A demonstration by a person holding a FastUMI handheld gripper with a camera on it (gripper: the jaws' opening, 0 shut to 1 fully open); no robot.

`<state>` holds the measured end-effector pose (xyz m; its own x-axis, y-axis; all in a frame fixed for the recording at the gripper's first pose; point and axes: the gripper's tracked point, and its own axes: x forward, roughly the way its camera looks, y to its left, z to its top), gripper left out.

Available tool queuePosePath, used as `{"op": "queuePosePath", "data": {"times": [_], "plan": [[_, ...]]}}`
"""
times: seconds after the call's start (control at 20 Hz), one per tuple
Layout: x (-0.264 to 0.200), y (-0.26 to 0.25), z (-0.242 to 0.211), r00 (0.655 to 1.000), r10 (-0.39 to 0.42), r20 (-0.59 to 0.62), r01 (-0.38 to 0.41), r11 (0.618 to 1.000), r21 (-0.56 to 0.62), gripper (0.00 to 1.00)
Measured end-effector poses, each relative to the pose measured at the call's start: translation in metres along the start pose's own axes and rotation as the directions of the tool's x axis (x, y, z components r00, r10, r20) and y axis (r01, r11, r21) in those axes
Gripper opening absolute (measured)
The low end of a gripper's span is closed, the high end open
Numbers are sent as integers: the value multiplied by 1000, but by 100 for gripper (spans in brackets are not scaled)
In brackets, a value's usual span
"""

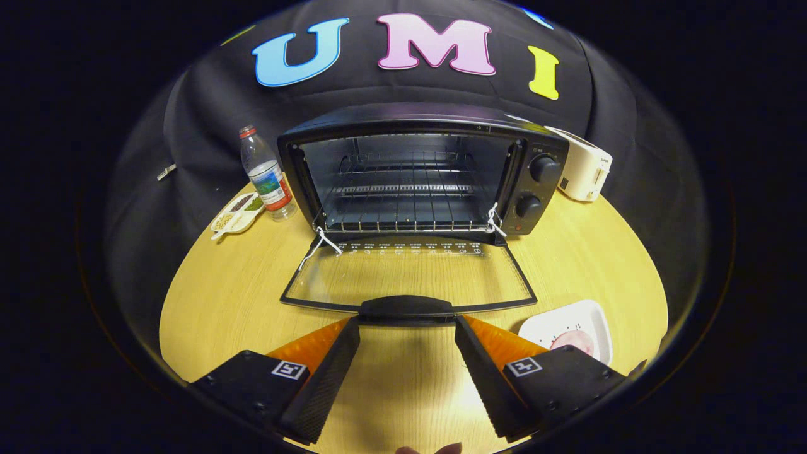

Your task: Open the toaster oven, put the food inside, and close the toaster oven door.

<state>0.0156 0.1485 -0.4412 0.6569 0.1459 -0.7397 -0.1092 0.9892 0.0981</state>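
The black two-finger tool [406, 328] is spread wide with nothing between its fingers, only bare pale wooden desk [220, 302]. Its fingertips sit just short of the black door handle [406, 307], one tip toward each end of the handle; whether they touch it cannot be told.

The black toaster oven [416, 170] stands on the desk straight beyond the tool, with its clear glass door [406, 274] dropped fully open and lying flat toward the fingers. Inside the oven a wire rack [403, 202] is bare. White cords [321, 243] are tied at the door's two hinge corners. Two black knobs [543, 169] sit on the oven's right panel.

The food, a pinkish piece [575, 340], lies on a white rectangular plate [555, 325] on the desk, to the right of the oven door's near corner and just beside the right finger, partly hidden behind it.

Left of the oven stand a clear plastic water bottle with a red cap [268, 176] and, near it, a small white divided dish of beans and seeds [236, 214]. Behind the oven's right side is a white toaster [583, 167].
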Motion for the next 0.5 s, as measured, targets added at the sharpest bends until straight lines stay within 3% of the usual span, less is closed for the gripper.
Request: {"op": "queuePosePath", "data": {"times": [0.25, 0.4, 0.5], "plan": [[-17, -2, 4, 999, 28, 17, -28, 999, 21, 98], [-35, 2, 11, 995, 95, 7, -95, 995, 44, 98], [-52, -7, 21, 992, 124, 17, -124, 992, -4, 98]]}}
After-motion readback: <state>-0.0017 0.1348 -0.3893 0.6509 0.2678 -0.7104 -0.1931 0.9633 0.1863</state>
